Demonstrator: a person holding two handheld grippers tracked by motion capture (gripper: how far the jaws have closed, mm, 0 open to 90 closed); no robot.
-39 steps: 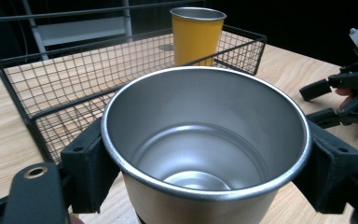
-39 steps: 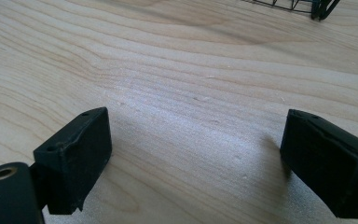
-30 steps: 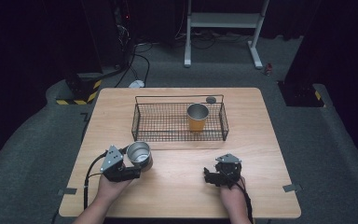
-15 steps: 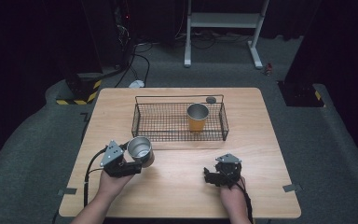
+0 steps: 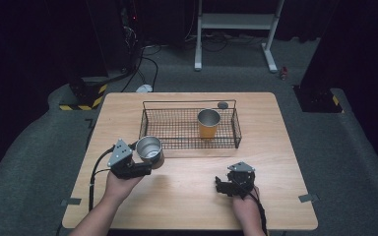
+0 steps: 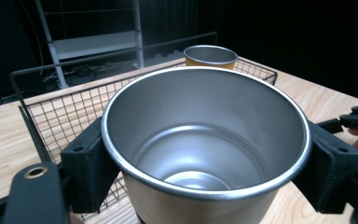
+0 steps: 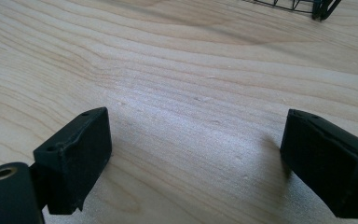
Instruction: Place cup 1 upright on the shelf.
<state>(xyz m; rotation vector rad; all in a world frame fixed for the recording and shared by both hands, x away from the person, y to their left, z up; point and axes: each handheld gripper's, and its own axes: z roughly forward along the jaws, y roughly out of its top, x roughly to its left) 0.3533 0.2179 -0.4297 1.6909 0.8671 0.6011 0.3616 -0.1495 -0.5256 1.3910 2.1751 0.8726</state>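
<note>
Left gripper [image 5: 142,160] was clamped on the silver cup [image 5: 150,150], held just in front of the wire basket [image 5: 150,132]; right gripper [image 7: 196,158] sat wide open and empty on the table [image 5: 187,194]; best kept upright, cleared rim, set beside orange cup [image 5: 208,123].

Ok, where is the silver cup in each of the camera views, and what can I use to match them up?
High view: the silver cup sits left of centre, held in the left gripper, just in front of the wire basket.
Left gripper view: the silver cup takes up the middle, clamped between the jaws.
Right gripper view: not in it; bare table between open jaws.
Shared landmark: the wire basket, with its corner at the right gripper view's top edge.
</note>
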